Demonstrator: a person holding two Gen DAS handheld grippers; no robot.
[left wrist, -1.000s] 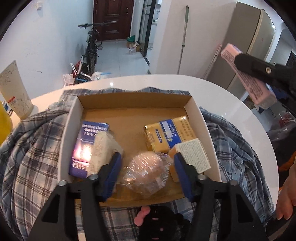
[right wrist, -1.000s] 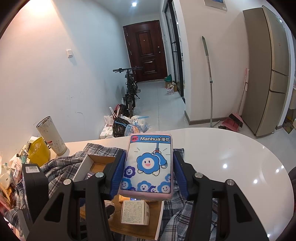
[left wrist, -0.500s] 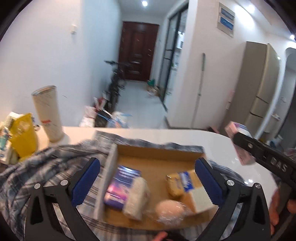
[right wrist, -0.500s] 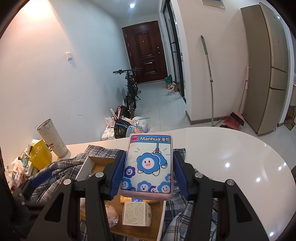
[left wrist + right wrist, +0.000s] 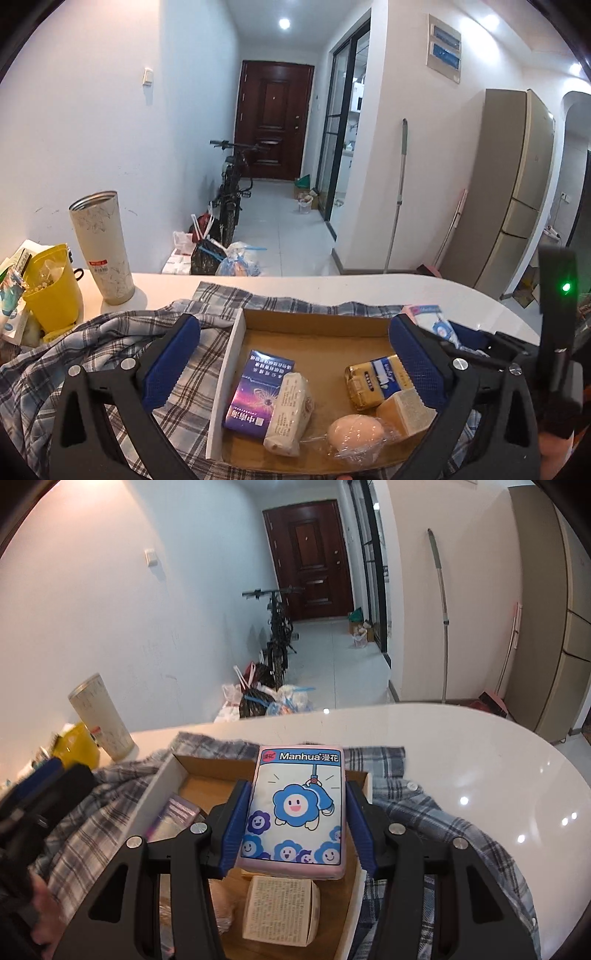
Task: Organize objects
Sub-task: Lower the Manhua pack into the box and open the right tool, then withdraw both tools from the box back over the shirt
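An open cardboard box (image 5: 236, 339) lies on a plaid cloth (image 5: 110, 369) on the white table. Inside are a purple-blue carton (image 5: 255, 395), a white wrapped bar (image 5: 288, 410), a wrapped bun (image 5: 354, 432), a gold packet (image 5: 373, 380) and a tan box (image 5: 402, 406). My left gripper (image 5: 295, 362) stands wide open above the box's near end, nothing between its fingers. My right gripper (image 5: 295, 823) is shut on a pink tissue pack (image 5: 295, 805) with blue flower figures, held over the box (image 5: 162, 782) at its right side; the pack (image 5: 428, 321) shows behind my left gripper's right finger.
A tall pale tumbler (image 5: 101, 247) and a yellow bucket (image 5: 51, 288) of small items stand at the table's left. The white table (image 5: 461, 746) stretches bare to the right. A bicycle (image 5: 232, 188) and bags stand on the floor beyond. A hand (image 5: 40, 904) shows lower left.
My left gripper opened off the wrapped bun, rose and tilted up, leaving the bun in the box. My right gripper sank with the tissue pack toward the box's right side.
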